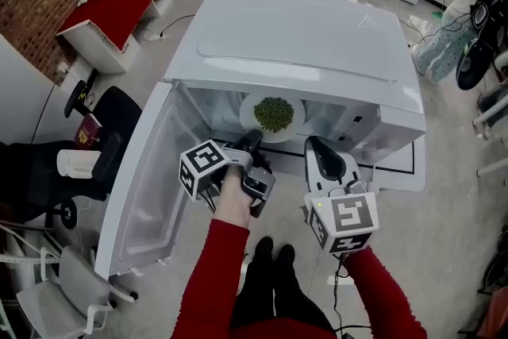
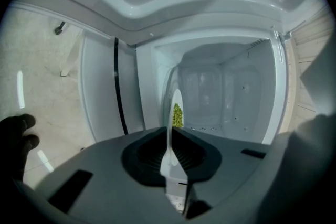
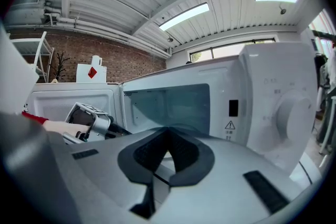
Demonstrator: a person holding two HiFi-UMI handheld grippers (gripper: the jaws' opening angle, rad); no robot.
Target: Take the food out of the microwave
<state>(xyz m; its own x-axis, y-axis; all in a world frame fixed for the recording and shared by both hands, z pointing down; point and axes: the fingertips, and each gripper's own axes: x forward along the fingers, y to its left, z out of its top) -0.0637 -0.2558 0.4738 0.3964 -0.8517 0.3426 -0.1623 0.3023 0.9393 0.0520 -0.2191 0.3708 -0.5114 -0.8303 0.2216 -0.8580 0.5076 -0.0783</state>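
Firstly, at the left the microwave door stands swung wide open, so the cavity is free to reach into. Next comes the left gripper. It reaches into the opening and, I judge, is turned on its side so that one jaw goes above the plate and one below. Its jaws are almost together, with the near rim of the plate between the pads, which seem to press on it. The food, a heap of small green pieces like peas, lies in the middle of this plate, inside the microwave. At the right, the right gripper hangs just beside the plate, its jaws together and holding nothing, probably ready to help.

The head view shows the plate from above, round and whole. The left gripper view shows it edge-on, and how the rim sits between the pads. Only the right gripper view shows the control dial.
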